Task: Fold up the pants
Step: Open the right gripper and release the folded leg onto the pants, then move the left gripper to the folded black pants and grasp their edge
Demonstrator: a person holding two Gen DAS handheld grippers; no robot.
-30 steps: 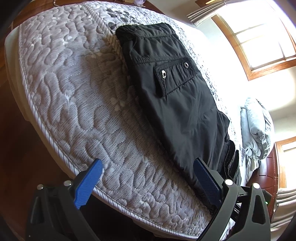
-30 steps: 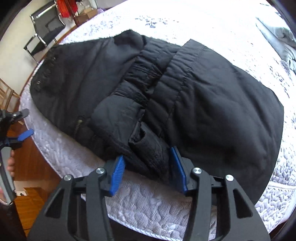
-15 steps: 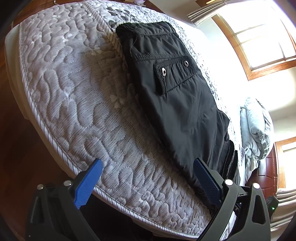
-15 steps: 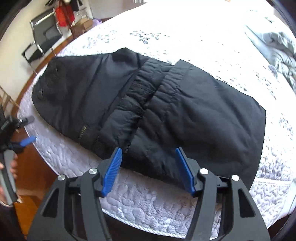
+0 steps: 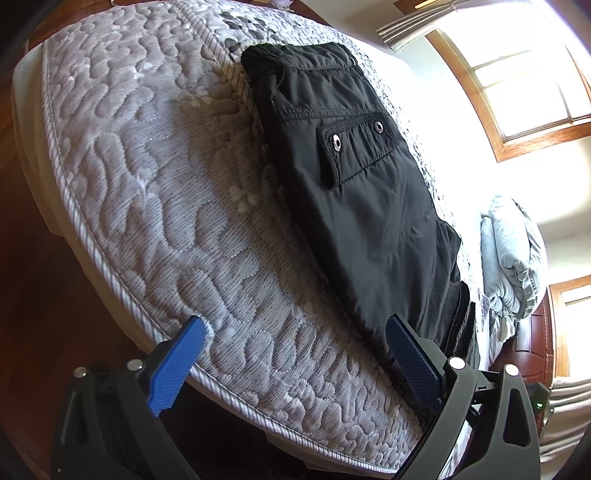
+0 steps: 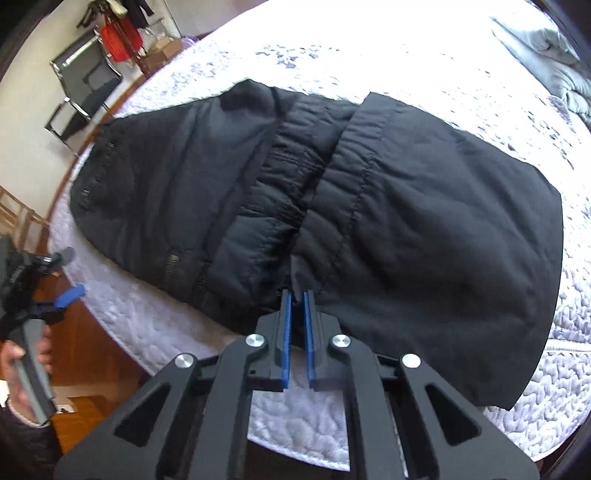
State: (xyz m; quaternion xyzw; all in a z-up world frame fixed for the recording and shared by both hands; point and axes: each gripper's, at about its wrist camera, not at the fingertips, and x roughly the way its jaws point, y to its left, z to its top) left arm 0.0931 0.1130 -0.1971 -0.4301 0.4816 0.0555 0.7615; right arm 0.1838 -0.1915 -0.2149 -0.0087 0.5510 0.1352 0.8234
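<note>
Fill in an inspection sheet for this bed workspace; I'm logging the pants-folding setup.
Surface: quilted grey mattress, bare of sheets.
Job's things: black pants lying partly folded near the mattress edge.
Clutter: bunched pale bedding at the far end.
Grippers: left gripper open, over the mattress edge; right gripper has just closed, pinching the pants' near edge.
Cables: nothing seen.
Surroundings: window, metal chair, wooden floor.

A home bedroom: a bare quilted mattress (image 5: 155, 206) fills the near view, bunched grey bedding (image 5: 513, 266) lies far right beside a wood-framed window (image 5: 524, 96), with clothes (image 6: 122, 33) hanging far left.
</note>
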